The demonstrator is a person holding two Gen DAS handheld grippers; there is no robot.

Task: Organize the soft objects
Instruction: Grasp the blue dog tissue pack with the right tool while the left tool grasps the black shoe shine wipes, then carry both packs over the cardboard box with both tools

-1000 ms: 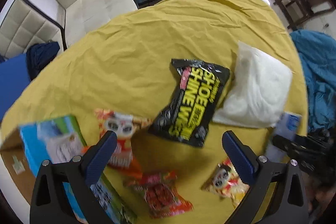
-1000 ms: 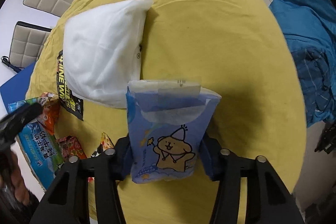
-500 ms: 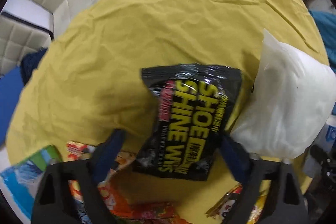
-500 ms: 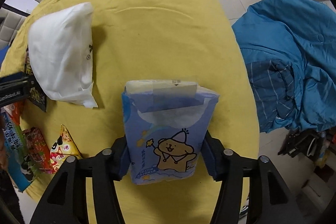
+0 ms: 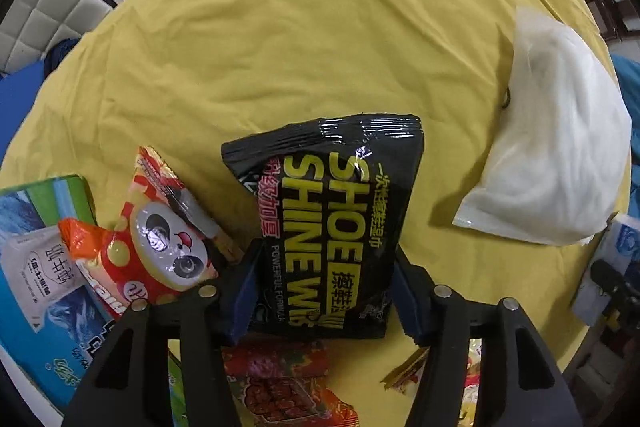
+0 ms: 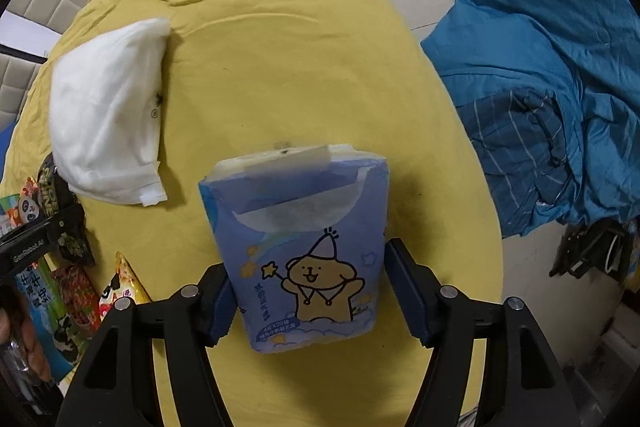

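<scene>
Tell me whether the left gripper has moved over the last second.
Yes. The left gripper has come down and forward over the yellow tablecloth; its pads now flank the black shoe shine wipes packet, which earlier lay ahead of them.

Far half of the yellow cloth [image 5: 320,27] lies bare; I see passage there. White pillow pack [image 5: 560,155] blocks the right side. Near left is crowded: panda snack bag [image 5: 160,247], blue box [image 5: 36,267], red packet [image 5: 280,383].

On the table [image 5: 320,27], the wipes pack [image 5: 336,227] lies between panda snack [image 5: 160,247] and pillow [image 5: 560,147].
</scene>
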